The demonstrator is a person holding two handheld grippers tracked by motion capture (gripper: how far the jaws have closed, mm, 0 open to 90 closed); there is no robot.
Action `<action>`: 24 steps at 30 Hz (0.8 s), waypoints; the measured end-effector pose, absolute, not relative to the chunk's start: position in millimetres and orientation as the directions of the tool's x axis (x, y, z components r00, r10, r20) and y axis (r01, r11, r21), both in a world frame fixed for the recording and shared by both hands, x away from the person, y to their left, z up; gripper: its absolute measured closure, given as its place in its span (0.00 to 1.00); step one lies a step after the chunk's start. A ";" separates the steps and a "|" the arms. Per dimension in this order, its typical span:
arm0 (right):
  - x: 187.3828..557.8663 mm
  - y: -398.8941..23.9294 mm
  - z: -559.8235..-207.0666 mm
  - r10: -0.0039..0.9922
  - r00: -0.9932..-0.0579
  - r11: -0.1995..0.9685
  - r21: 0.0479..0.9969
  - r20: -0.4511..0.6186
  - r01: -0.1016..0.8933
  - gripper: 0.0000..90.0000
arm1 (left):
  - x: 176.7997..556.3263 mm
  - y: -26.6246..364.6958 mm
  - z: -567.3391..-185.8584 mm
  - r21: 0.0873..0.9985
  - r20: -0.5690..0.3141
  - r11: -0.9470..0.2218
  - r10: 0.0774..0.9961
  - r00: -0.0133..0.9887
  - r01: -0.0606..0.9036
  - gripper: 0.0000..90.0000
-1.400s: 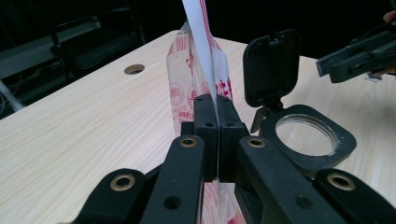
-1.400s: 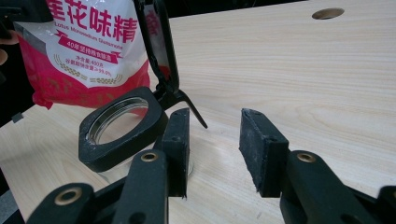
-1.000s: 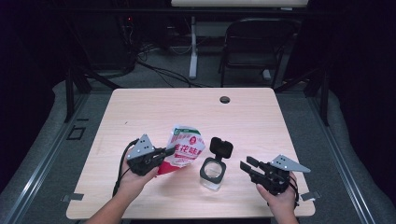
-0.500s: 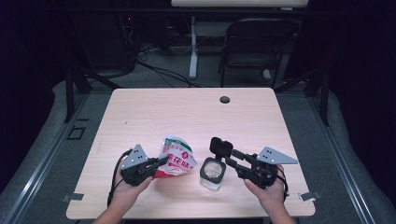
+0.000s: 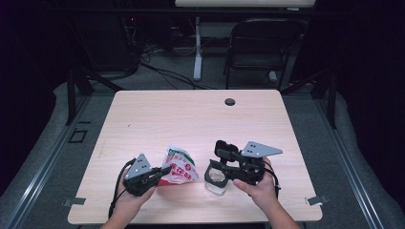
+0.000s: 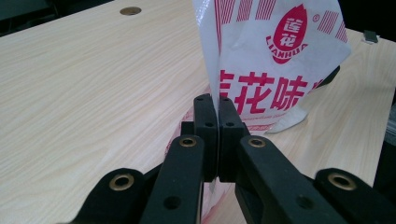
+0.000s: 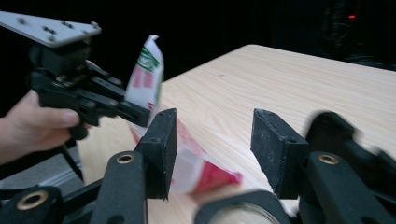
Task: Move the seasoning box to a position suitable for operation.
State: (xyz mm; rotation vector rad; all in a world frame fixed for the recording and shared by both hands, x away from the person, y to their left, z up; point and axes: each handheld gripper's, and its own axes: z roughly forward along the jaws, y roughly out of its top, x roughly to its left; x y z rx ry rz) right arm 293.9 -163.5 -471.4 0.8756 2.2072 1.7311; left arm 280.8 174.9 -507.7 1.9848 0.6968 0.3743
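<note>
A white and red printed bag (image 5: 179, 167) stands tilted on the wooden table (image 5: 191, 119), and my left gripper (image 5: 165, 171) is shut on its edge. In the left gripper view the jaws (image 6: 212, 112) pinch the bag (image 6: 275, 60) flat. My right gripper (image 5: 213, 168) hovers over a clear jar (image 5: 218, 186) whose black lid (image 5: 222, 146) stands flipped up. Its jaws (image 7: 210, 140) have just been opening and hold nothing; the jar's rim (image 7: 243, 210) lies below them. Beyond them, the bag (image 7: 148, 74) hangs from the left gripper (image 7: 135, 112).
A small round cable hole (image 5: 230, 101) sits near the table's far edge. A black chair (image 5: 260, 47) and a white desk leg (image 5: 197, 47) stand on the floor behind the table. Bare tabletop stretches across the far half.
My right gripper has moved left and up to the jar, and its jaws stand wider. The left gripper has sunk slightly with the bag, which now leans lower.
</note>
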 end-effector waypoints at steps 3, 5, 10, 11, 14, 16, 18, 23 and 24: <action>295.7 -146.4 -470.1 0.515 -0.828 0.129 0.935 0.221 0.330 0.56 | 279.5 175.2 -508.8 0.870 -0.028 -0.374 0.613 0.790 0.321 1.00; 295.8 -142.2 -470.0 0.507 -0.832 0.131 0.935 0.223 0.331 0.55 | 278.7 175.1 -509.4 0.869 -0.027 -0.376 0.613 0.790 0.321 1.00; 297.0 -126.2 -470.4 0.468 -0.852 0.139 0.933 0.235 0.333 0.55 | 277.8 175.8 -510.3 0.866 -0.027 -0.381 0.612 0.790 0.325 1.00; 297.3 -123.6 -470.5 0.463 -0.855 0.141 0.932 0.235 0.333 0.55 | 277.7 175.6 -510.7 0.869 -0.027 -0.377 0.613 0.789 0.322 1.00; 298.6 -112.3 -471.5 0.444 -0.863 0.146 0.930 0.243 0.337 0.56 | 277.0 175.4 -511.0 0.867 -0.029 -0.379 0.611 0.791 0.324 1.00; 298.9 -110.4 -471.5 0.439 -0.866 0.151 0.930 0.241 0.336 0.56 | 276.7 175.4 -511.2 0.866 -0.029 -0.379 0.611 0.791 0.325 1.00; 299.1 -104.1 -471.7 0.423 -0.873 0.159 0.929 0.242 0.334 0.57 | 276.2 175.6 -511.2 0.865 -0.029 -0.381 0.613 0.790 0.327 1.00; 298.7 -91.1 -472.7 0.401 -0.883 0.170 0.928 0.243 0.333 0.57 | 275.2 175.9 -511.6 0.865 -0.033 -0.379 0.613 0.790 0.330 1.00; 298.2 -88.7 -473.0 0.401 -0.884 0.172 0.929 0.239 0.329 0.58 | 274.9 175.6 -511.7 0.865 -0.035 -0.378 0.611 0.791 0.330 1.00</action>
